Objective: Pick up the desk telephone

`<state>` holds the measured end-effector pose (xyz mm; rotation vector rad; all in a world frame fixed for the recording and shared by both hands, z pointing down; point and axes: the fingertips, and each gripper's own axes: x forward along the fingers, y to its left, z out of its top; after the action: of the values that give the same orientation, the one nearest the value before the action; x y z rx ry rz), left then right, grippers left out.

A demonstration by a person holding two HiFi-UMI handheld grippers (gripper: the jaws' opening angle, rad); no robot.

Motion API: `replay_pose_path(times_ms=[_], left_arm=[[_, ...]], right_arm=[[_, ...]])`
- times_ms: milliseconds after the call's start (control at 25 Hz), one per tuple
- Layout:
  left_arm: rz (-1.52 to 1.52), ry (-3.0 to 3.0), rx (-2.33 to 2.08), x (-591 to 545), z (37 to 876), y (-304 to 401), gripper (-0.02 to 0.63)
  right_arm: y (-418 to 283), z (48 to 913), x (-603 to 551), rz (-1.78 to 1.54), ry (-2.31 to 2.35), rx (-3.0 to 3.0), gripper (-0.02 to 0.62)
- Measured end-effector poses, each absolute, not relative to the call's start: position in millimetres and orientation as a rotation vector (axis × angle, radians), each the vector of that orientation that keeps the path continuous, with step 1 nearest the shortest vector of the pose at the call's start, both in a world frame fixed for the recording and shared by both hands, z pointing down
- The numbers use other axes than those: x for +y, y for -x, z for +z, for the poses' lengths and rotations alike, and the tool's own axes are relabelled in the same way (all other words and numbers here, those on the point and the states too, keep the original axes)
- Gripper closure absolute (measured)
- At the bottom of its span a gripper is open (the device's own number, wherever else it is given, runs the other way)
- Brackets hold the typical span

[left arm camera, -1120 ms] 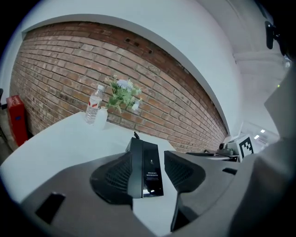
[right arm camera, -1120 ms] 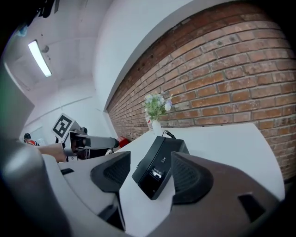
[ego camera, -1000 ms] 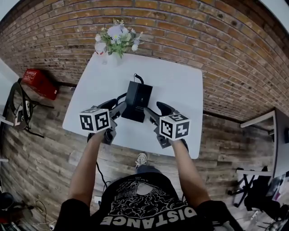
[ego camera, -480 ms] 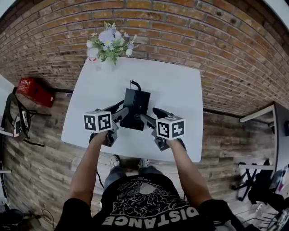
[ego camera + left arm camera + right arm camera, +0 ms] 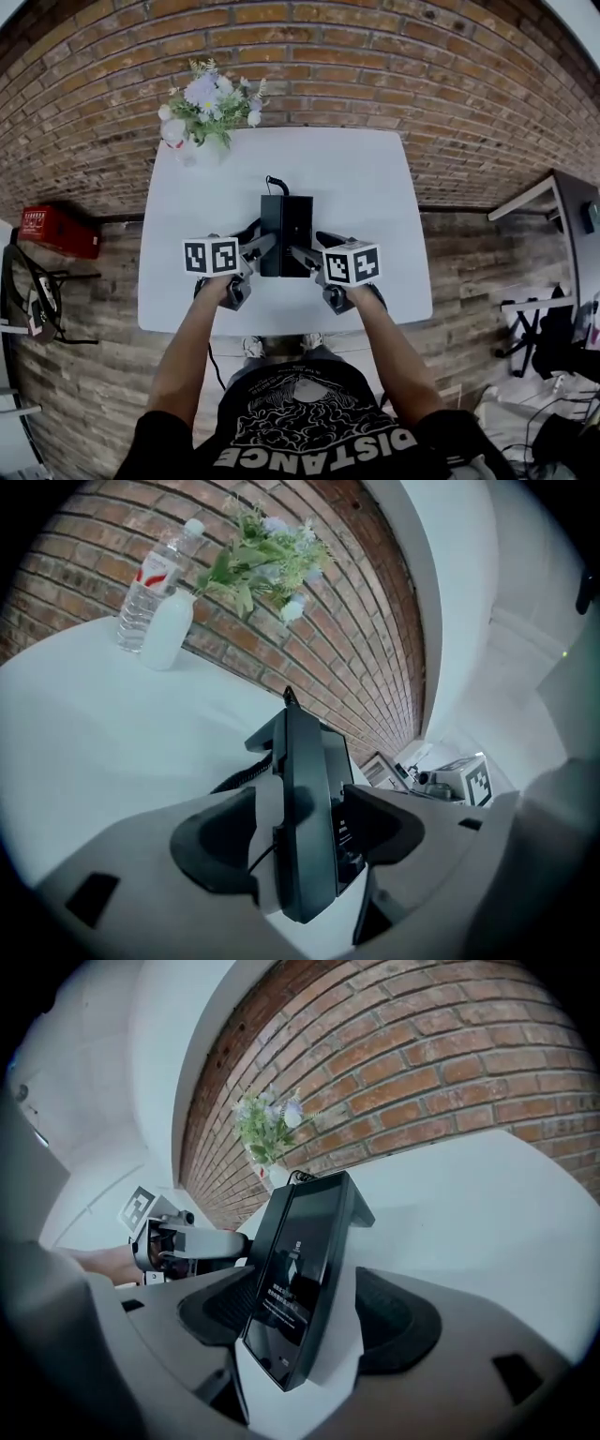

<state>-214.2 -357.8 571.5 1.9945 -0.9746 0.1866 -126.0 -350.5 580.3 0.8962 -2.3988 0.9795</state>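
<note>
The black desk telephone (image 5: pixel 286 230) stands on the white table (image 5: pixel 375 187), near its front middle. My left gripper (image 5: pixel 262 246) reaches its left side, where the handset edge (image 5: pixel 305 799) lies between the jaws. Those jaws are opening and I see gaps beside the pads. My right gripper (image 5: pixel 302 253) reaches the right side, and the screen end of the telephone (image 5: pixel 300 1269) sits between its jaws. They are opening too, with the pads apart from the body. Each gripper (image 5: pixel 300 841) (image 5: pixel 309 1321) straddles the phone from its own side.
A white vase (image 5: pixel 169 630) with flowers (image 5: pixel 206 98) and a clear water bottle (image 5: pixel 150 583) stand at the table's far left corner, against the brick wall. A black cable (image 5: pixel 274 181) leaves the phone's back. A red crate (image 5: pixel 52 230) lies on the wooden floor at left.
Both grippers have come down with the telephone, which was tilted above the table and now rests on it. The jaws have spread wider on both sides.
</note>
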Motion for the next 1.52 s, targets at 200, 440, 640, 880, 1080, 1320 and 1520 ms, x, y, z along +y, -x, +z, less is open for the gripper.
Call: replay_pose_path(times_ms=[200,440,640,880,1080,1320,1520], left_arm=[[0.220,-2.012,-0.890,-363.4,579.0,205.9,0.330],[0.225,-1.991,-0.797,-367.8,586.1,195.8,0.330],[0.243,-1.988,-0.784,-370.9,592.3,192.6,0.330],[0.198,-1.995,-0.758,-375.7,589.0,187.5,0.388],[0.164,-1.980,-0.769,-375.7,587.4,187.2,0.408],[0.166,-1.978,-0.810,-374.2,586.3,185.9,0.411],[0.146,-2.016,-0.845,-376.3,570.2,184.8,0.413]], right_arm=[[132.4,591.1,-352.6,1.043,-0.931,-2.370,0.290],[137.3,600.4,-356.2,1.121,-0.943,-2.353,0.290],[140.8,603.8,-356.2,1.163,-0.934,-2.361,0.291],[143.5,604.9,-356.1,1.227,-0.890,-2.384,0.307],[143.2,604.3,-356.5,1.251,-0.884,-2.381,0.318],[141.2,604.2,-355.9,1.263,-0.887,-2.378,0.322],[139.5,589.1,-359.2,1.225,-0.892,-2.418,0.324]])
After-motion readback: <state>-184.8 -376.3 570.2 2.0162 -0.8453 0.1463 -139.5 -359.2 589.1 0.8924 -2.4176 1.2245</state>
